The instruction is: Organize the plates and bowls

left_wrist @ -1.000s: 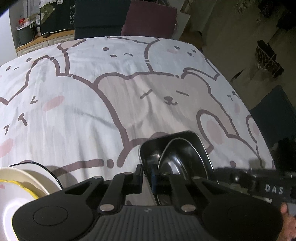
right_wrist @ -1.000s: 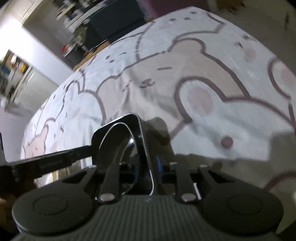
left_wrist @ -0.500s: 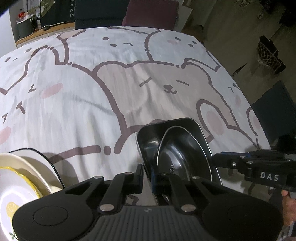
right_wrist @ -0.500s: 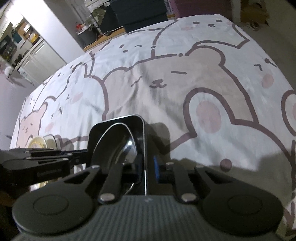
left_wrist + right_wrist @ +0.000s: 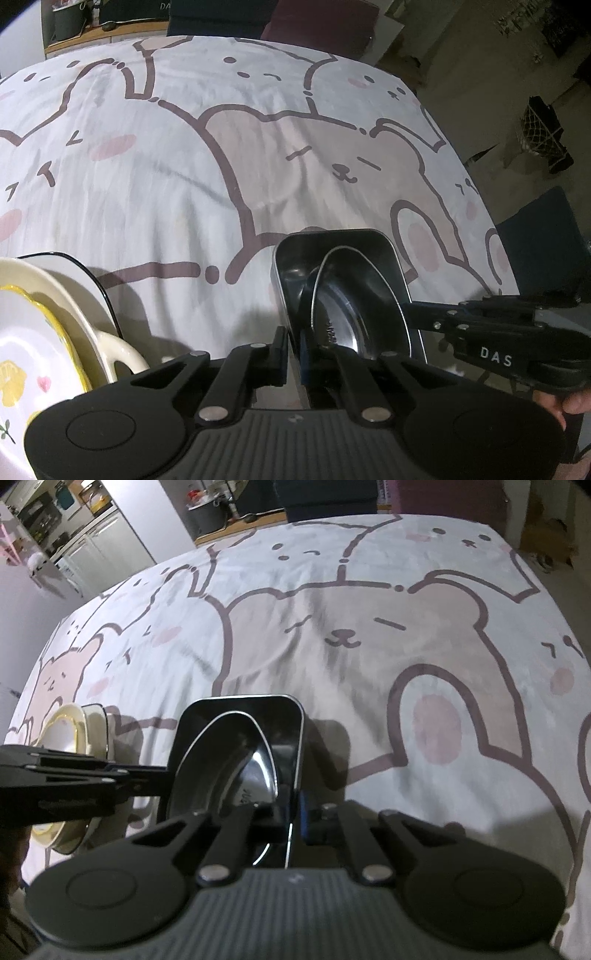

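Note:
A rectangular steel tray (image 5: 291,251) with a shiny round steel plate (image 5: 343,306) lying in it is held above the bear-print tablecloth (image 5: 221,166). My left gripper (image 5: 293,349) is shut on the tray's left rim. My right gripper (image 5: 293,814) is shut on the tray's right rim (image 5: 300,738); its body also shows in the left wrist view (image 5: 491,339). The plate (image 5: 225,768) leans inside the tray. A stack of cream and white dishes (image 5: 44,325) with yellow flower print sits at the left, also in the right wrist view (image 5: 74,723).
The cloth covers the whole round table. A dark blue chair (image 5: 543,236) stands at the table's right edge. Dark chairs (image 5: 317,18) and a wooden shelf (image 5: 107,33) stand beyond the far edge. A kitchen area (image 5: 74,535) lies far left.
Both grippers have lifted the tray with the plate and carried it toward the near side; the dish stack has come further into view at the left.

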`<state>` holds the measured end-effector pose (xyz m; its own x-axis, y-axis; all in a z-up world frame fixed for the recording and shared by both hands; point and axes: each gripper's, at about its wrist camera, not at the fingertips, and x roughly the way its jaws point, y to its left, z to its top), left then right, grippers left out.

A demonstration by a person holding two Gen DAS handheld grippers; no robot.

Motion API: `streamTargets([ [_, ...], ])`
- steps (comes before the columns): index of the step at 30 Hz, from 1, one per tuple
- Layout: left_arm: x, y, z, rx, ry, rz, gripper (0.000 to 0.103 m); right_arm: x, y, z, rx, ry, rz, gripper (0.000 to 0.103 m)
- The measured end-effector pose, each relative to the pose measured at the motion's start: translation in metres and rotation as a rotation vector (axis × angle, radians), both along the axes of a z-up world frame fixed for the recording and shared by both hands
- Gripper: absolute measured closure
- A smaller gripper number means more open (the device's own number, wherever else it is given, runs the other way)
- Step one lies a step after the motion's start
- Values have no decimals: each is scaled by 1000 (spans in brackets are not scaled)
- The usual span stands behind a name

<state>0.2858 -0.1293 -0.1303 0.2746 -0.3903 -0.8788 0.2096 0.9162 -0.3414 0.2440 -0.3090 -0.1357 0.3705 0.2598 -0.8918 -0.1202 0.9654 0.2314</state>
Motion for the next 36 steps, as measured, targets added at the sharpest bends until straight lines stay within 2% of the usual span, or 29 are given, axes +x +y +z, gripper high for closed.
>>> streamTargets([
  [12,-1,3,2,-8,-1,23,98,1,3,-2,-15,1,14,97],
  [23,3,6,3,-13,-32,63,98,2,-1,3,10,-17,-22,97],
  [30,8,7,-2,-25,-24,80,98,8,0,1,14,-12,-34,96],
  [34,12,6,3,-9,-68,81,98,3,-2,3,22,-6,-37,96],
  [36,18,6,2,-10,-73,86,98,-4,-4,7,22,-5,-44,92],
])
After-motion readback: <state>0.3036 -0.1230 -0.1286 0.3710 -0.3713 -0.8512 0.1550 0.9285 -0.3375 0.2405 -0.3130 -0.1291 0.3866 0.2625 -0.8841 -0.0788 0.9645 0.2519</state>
